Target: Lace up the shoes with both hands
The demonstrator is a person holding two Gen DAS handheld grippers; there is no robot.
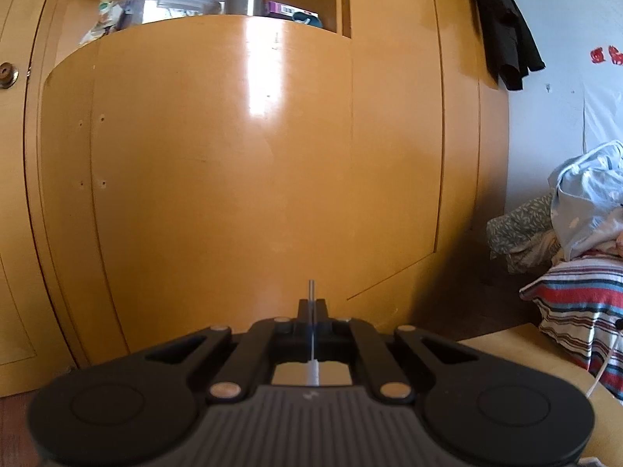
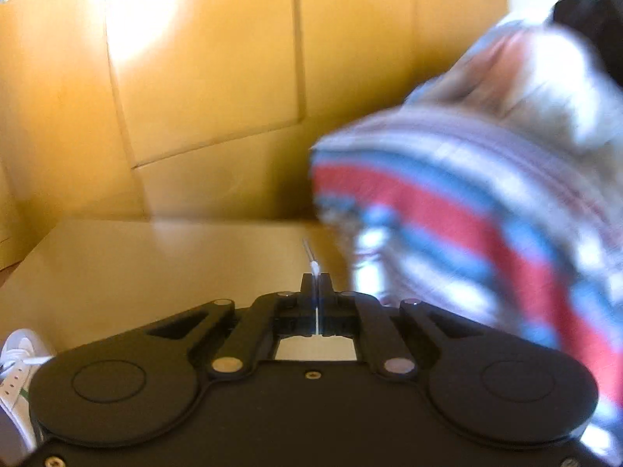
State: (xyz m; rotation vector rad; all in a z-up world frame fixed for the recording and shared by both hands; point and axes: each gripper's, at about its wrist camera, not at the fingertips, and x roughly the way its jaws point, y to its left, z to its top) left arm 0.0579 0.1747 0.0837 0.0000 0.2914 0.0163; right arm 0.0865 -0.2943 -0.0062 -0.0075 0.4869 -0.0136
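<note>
White lace tips (image 1: 311, 292) (image 2: 314, 266) — each clamped in a closed tool (image 1: 311, 305) (image 2: 315, 278).

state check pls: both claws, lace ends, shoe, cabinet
Left claw: shut on white shoelace end, plastic tip poking forward.
Right claw: shut on other white lace end.
White sneaker: on tabletop, eyelets visible.
Orange wooden cabinet: lower doors closed.
</note>
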